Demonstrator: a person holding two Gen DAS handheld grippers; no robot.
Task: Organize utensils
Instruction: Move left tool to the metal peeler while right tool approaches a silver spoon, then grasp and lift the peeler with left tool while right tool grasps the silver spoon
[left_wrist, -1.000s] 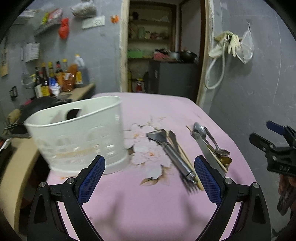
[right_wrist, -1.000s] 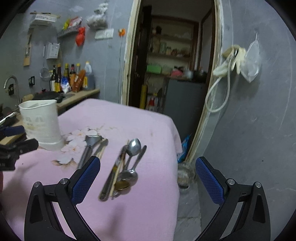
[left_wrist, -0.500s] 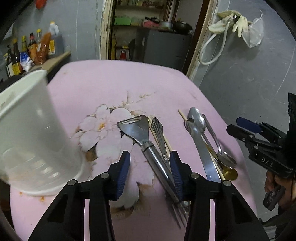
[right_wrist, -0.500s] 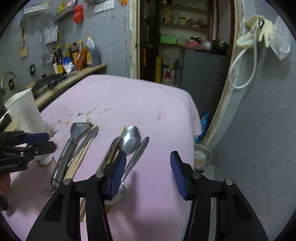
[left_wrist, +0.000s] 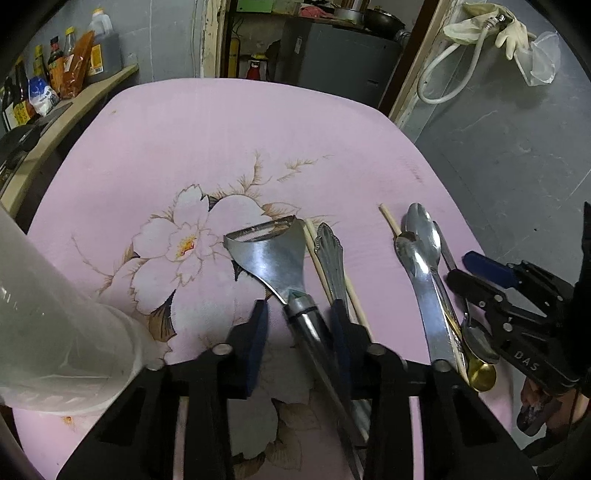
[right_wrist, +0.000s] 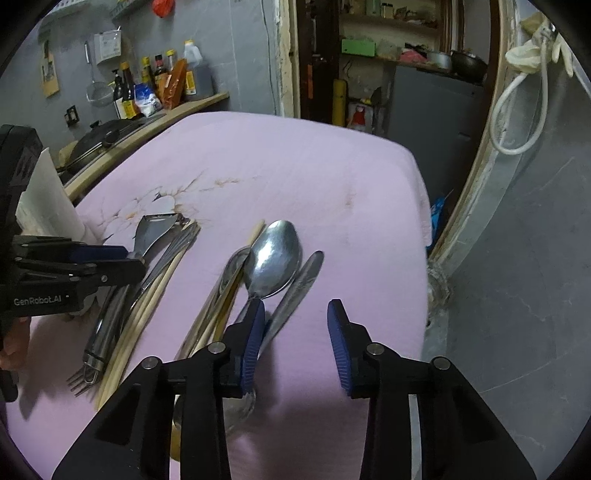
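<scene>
Find the left gripper (left_wrist: 298, 314) low over the pink tablecloth (left_wrist: 221, 129), jaws partly spread after just closing in, straddling the round handle of the peeler (left_wrist: 269, 258). Handle between the pads, closer to the right-hand pad; a strip of cloth visible at the left-hand pad, so not yet counted as pinched. Long axis of the peeler running almost straight away from the claw, blade head at the far end, handle passing back under the fingers with a slight slant toward lower right: crosswise to the closing direction, judged a good line for a grip. Note the fork (left_wrist: 330, 254) and chopsticks (left_wrist: 314, 251) just beside the right-hand pad, parallel to the peeler, possibly at risk of being caught in the same squeeze. White container (left_wrist: 55, 325) standing close on the left of this claw, so the left hand judged nearer for the drop. Find the right gripper (right_wrist: 295, 314) over the spoon group, jaws also just closing and likewise part open, nothing clamped; left-hand pad beside the neck of the large spoon (right_wrist: 273, 258), the slim handle of the small spoon (right_wrist: 299, 280) just inside that pad, running away and slightly rightward. Rest of the gap showing bare cloth only.
</scene>
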